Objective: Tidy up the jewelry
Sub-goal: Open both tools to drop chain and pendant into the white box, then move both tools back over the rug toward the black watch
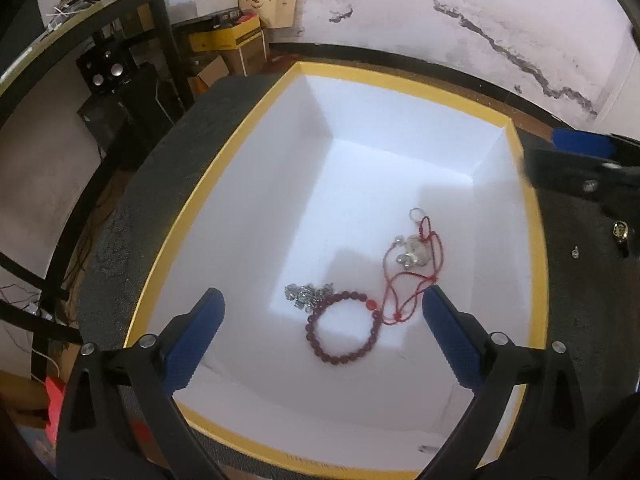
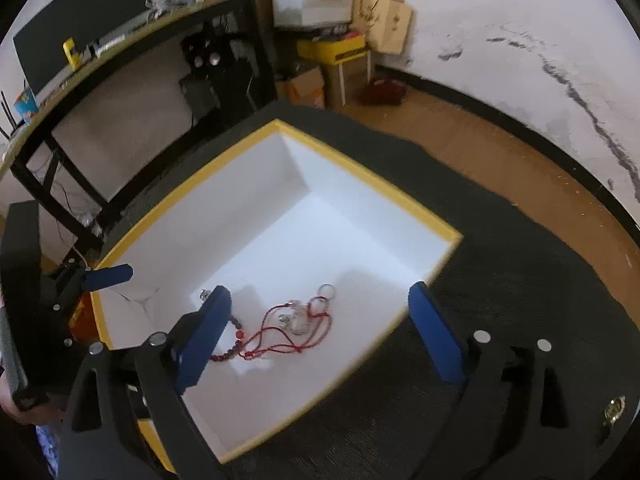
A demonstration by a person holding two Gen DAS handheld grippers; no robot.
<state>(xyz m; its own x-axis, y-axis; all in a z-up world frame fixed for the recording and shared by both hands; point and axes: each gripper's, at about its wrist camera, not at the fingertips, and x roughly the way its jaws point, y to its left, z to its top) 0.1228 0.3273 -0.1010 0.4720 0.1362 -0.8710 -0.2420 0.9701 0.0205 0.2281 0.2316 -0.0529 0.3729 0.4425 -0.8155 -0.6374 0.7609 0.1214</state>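
With both my left hand-held gripper (image 1: 322,316) and right hand-held gripper (image 2: 320,322) wide open and empty, bracelet (image 1: 342,330) and necklace (image 1: 412,264) lie in the box (image 1: 248,152); a ring (image 1: 621,231) waits on the bench (image 1: 580,280), near its right edge.

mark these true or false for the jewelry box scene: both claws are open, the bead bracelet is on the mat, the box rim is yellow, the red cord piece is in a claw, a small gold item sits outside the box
1. Both claws are open. True: the left claw and the right claw stand wide with nothing between the pads.
2. The bead bracelet lies on the mat. False: it lies inside the box.
3. The box rim is yellow. True.
4. The red cord piece is held. False: it lies loose on the box floor.
5. A gold item sits outside the box. True, on the dark mat.
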